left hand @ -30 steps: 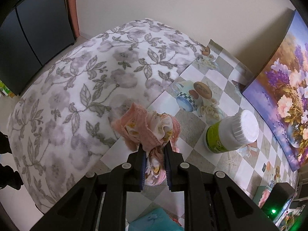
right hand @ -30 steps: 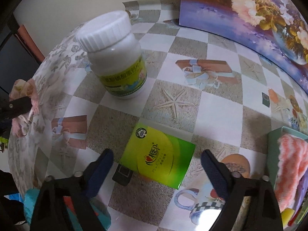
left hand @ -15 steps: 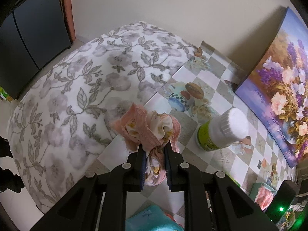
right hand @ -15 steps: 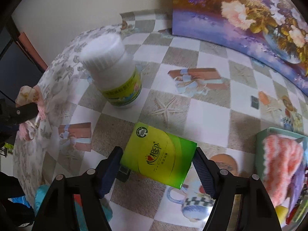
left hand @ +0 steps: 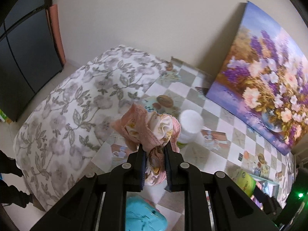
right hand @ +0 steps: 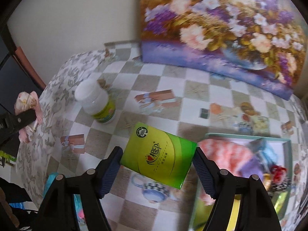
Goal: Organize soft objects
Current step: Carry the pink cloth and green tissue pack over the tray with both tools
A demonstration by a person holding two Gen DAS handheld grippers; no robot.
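My left gripper [left hand: 154, 150] is shut on a bunched pink and cream floral cloth [left hand: 148, 129] and holds it above the table's left part; the cloth also shows in the right wrist view [right hand: 28, 104]. My right gripper [right hand: 156, 160] is shut on a green tissue pack [right hand: 159, 154] and holds it lifted over the checked tablecloth [right hand: 173, 88]. A teal tray [right hand: 284, 142] at the right holds a pink knitted cloth [right hand: 221, 152], a purple cloth [right hand: 252, 163] and other soft items.
A white bottle with a green label [right hand: 96, 102] stands on the tablecloth, also in the left wrist view [left hand: 190, 123]. A flower painting [right hand: 221, 23] leans on the wall behind. A grey floral blanket [left hand: 77, 104] covers the left end. A turquoise object [left hand: 142, 215] lies below my left gripper.
My right gripper closed on the green tissue pack and lifted it toward the tray. My left gripper rose with the floral cloth still held.
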